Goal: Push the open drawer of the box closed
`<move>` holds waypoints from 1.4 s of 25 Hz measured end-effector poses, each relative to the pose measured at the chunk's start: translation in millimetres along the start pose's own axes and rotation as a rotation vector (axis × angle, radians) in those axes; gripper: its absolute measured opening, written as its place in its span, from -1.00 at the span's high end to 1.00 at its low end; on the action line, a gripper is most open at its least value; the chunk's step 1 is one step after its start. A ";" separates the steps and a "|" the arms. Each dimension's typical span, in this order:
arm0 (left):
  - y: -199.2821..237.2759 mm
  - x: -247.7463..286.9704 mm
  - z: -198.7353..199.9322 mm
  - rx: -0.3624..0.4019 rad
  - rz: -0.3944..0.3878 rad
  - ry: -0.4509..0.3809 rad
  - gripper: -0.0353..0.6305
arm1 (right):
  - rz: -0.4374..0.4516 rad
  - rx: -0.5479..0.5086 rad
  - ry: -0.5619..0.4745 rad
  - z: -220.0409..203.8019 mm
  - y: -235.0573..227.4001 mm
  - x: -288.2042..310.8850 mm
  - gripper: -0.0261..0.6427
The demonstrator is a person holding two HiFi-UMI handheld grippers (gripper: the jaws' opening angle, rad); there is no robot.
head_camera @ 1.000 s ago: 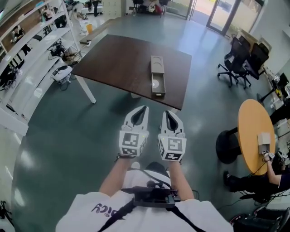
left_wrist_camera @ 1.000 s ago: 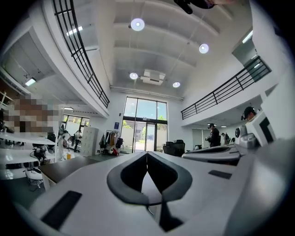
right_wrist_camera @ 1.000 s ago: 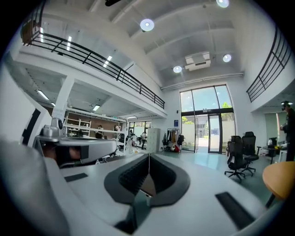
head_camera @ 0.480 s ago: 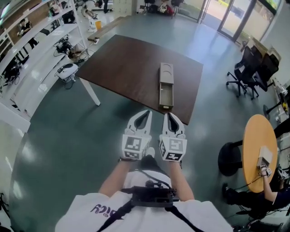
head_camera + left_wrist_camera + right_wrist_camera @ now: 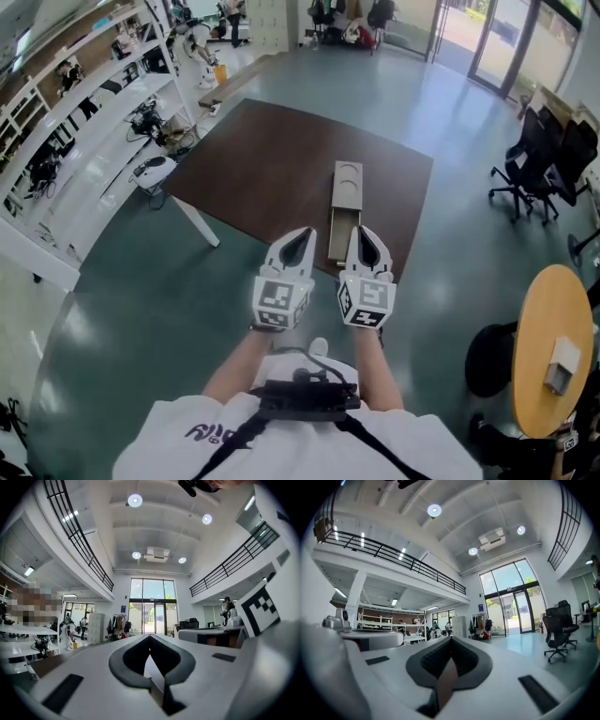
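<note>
- Seen from the head view, looking steeply down, a person stands on a grey-green floor (image 5: pixel 141 309) just short of a dark brown bench (image 5: pixel 272 155) that fills the middle of the frame.
- A long, narrow box (image 5: pixel 348 185) lies on the bench, right of centre, with its length running away from the person.
- The drawer (image 5: pixel 341 234) is pulled out of the box toward the bench's near edge, so its front faces the person. It stands open.
- The left tool (image 5: pixel 301 232) and the right tool (image 5: pixel 364 230) are held side by side in the lower middle of the frame, both pointing level toward the bench.
- In the picture the drawer's near end shows between the two tool tips. Neither tool touches the drawer or the box.
- Holding the tools low, forward and lined up with the drawer looks like an approach. A closed tip probably makes a blunt pusher against the drawer front, so no grasp is needed.
- The left tool's jaws are together, the dark pads meeting at the tip with nothing between them. Its own view shows only the bright hall beyond.
- The right tool's jaws are likewise pressed together and empty.
- The push itself appears not yet begun.
</note>
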State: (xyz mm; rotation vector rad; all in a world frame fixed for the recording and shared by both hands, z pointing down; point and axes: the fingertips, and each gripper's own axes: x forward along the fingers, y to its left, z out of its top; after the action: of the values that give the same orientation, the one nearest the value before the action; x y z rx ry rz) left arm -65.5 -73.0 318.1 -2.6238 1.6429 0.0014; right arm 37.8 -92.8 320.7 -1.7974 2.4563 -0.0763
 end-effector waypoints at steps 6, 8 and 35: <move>2.2 30.3 -46.8 -0.043 0.014 0.083 0.87 | 0.019 0.053 0.117 -67.5 -19.6 18.7 0.91; 6.9 41.5 -68.0 -0.068 0.019 0.110 0.87 | 0.020 0.027 0.144 -85.7 -21.4 17.2 0.91; -4.3 126.1 -245.0 -0.190 -0.225 0.396 0.87 | -0.091 0.099 0.721 -342.5 -65.8 17.6 0.90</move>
State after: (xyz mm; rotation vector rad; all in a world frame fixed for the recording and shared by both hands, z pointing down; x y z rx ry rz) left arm -12.3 -194.1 559.8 -3.1006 1.4914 -0.4160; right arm 58.0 -135.3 666.7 -2.0984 2.7078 -0.9939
